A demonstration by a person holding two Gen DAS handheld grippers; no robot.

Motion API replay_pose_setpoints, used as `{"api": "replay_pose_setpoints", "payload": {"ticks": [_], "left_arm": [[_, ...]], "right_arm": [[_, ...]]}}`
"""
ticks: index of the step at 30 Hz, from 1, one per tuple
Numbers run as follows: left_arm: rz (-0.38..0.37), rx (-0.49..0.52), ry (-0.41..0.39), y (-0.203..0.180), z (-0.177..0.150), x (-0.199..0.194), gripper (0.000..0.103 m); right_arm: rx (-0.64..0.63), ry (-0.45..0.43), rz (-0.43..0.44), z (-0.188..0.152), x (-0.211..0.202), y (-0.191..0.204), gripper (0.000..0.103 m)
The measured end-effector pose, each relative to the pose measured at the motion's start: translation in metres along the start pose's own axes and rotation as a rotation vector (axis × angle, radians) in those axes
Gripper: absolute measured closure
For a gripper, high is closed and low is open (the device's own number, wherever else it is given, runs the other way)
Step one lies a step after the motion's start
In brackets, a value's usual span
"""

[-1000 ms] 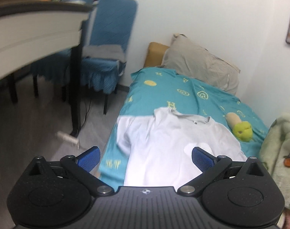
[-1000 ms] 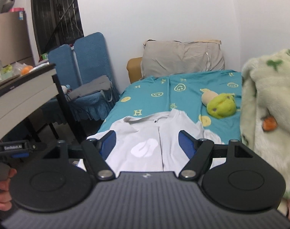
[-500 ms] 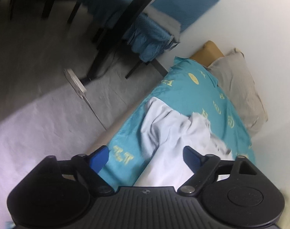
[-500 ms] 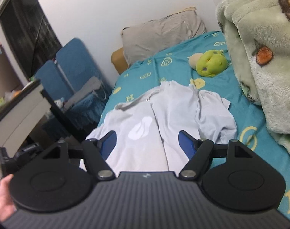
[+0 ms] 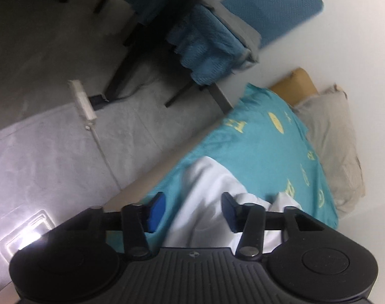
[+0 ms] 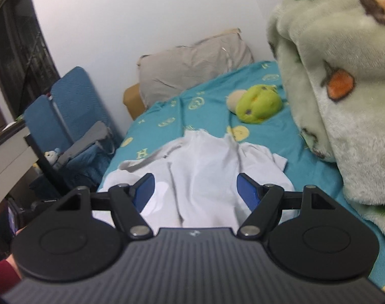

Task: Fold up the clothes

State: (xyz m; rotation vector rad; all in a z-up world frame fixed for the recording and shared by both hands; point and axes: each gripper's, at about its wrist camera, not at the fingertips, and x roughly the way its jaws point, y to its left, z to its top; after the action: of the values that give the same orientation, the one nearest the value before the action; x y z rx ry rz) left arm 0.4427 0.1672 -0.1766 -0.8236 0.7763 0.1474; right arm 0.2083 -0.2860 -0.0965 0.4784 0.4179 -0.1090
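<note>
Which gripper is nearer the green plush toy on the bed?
Right. The right gripper is over the white shirt, facing the green plush toy; the left gripper, jaws closing, is at the shirt's floor-side edge.

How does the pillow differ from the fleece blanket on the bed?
The pillow is plain beige; the blanket is pale green with orange and brown figures. The pillow leans on the wall at the bed's head; the blanket is heaped along the bed's right side. The pillow looks smooth, the blanket fluffy. Both sit on the teal sheet.

The teal bedsheet (image 6: 212,106) bears yellow printed letters, an "H" (image 6: 142,153) among them.
</note>
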Motion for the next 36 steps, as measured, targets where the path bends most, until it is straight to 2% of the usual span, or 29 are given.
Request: {"api": "replay_pose_setpoints", "payload": {"ticks": [1,2,6,8,11,13,14,18,20,22,24,25,27,29,33,36], "left_arm": [[0.015,0.054,-0.009,-0.008,-0.001,0.002,0.088],[0.030,0.111,-0.035,-0.014,0.000,0.001,0.103],[0.009,0.209,-0.176,-0.034,0.012,-0.021,0.102],[0.023,0.221,-0.248,-0.042,0.023,-0.033,0.102],[0.151,0.227,-0.353,-0.050,0.040,-0.043,0.102],[0.254,0.223,-0.403,-0.055,0.048,-0.044,0.102],[0.304,0.226,-0.402,-0.054,0.049,-0.039,0.102],[0.521,0.269,-0.345,-0.047,0.040,-0.008,0.102],[0.556,0.279,-0.277,-0.036,0.032,0.008,0.102],[0.505,0.279,-0.240,-0.026,0.023,0.008,0.100],[0.461,0.293,-0.202,-0.025,0.014,0.003,0.091],[0.442,0.302,-0.175,-0.024,0.009,-0.004,0.080],[0.403,0.321,-0.115,-0.020,0.000,-0.027,0.068],[0.371,0.339,-0.045,-0.017,-0.015,-0.054,0.050],[0.327,0.415,0.115,0.004,-0.057,-0.130,0.042],[0.323,0.486,0.278,0.018,-0.105,-0.180,0.040]], "right_arm": [[0.013,0.013,-0.007,-0.001,0.003,-0.003,0.029],[0.027,0.025,-0.015,-0.002,0.005,-0.007,0.029],[0.084,0.022,-0.039,-0.006,0.003,-0.015,0.029],[0.075,-0.004,-0.048,-0.007,0.000,-0.013,0.029],[0.052,-0.023,-0.066,-0.007,-0.001,-0.011,0.029],[0.054,-0.015,-0.073,-0.007,0.000,-0.012,0.029],[0.053,-0.008,-0.078,-0.008,0.001,-0.013,0.029],[0.039,0.022,-0.093,-0.011,0.006,-0.012,0.029],[0.026,0.037,-0.095,-0.012,0.009,-0.011,0.029],[0.008,0.053,-0.094,-0.015,0.013,-0.010,0.029],[0.000,0.067,-0.086,-0.017,0.017,-0.008,0.029],[-0.002,0.074,-0.082,-0.017,0.018,-0.008,0.029],[-0.004,0.078,-0.077,-0.018,0.018,-0.006,0.029],[-0.007,0.074,-0.070,-0.016,0.016,-0.005,0.029],[0.015,0.071,-0.054,-0.010,0.003,-0.004,0.029],[0.035,0.066,-0.043,-0.006,-0.013,-0.003,0.030]]}}
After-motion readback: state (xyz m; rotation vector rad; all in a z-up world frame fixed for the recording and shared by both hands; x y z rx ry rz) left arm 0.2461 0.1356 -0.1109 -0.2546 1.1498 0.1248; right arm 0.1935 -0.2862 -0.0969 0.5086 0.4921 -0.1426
